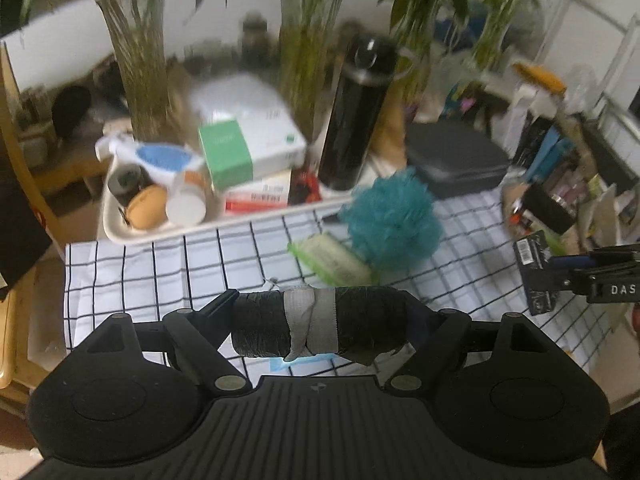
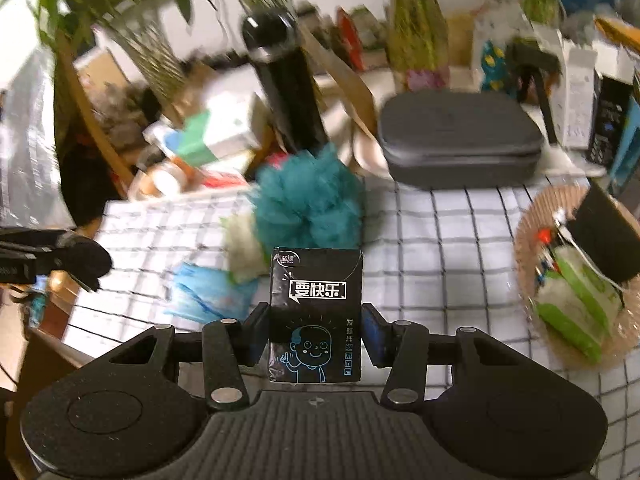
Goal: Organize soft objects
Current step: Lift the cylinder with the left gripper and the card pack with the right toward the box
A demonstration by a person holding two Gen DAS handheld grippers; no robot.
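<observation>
My left gripper (image 1: 320, 314) is shut on a black rolled cloth (image 1: 260, 328) bound with a grey band, lifted above the checked tablecloth (image 1: 160, 268). My right gripper (image 2: 316, 320) is shut on a black tissue pack (image 2: 316, 300) with a cartoon face, held upright; it also shows at the right edge of the left wrist view as the black tissue pack (image 1: 534, 276). On the cloth lie a teal bath pouf (image 2: 310, 200), a white-and-green pack (image 2: 244, 248) beside it, and a crumpled blue bag (image 2: 208, 292).
A woven basket (image 2: 524, 240) at the right holds a green-and-white pack (image 2: 576, 304) and a black box. Behind stand a grey case (image 2: 460, 144), a tall black bottle (image 1: 356, 116), a white tray (image 1: 116, 232) of boxes and jars, and potted plants.
</observation>
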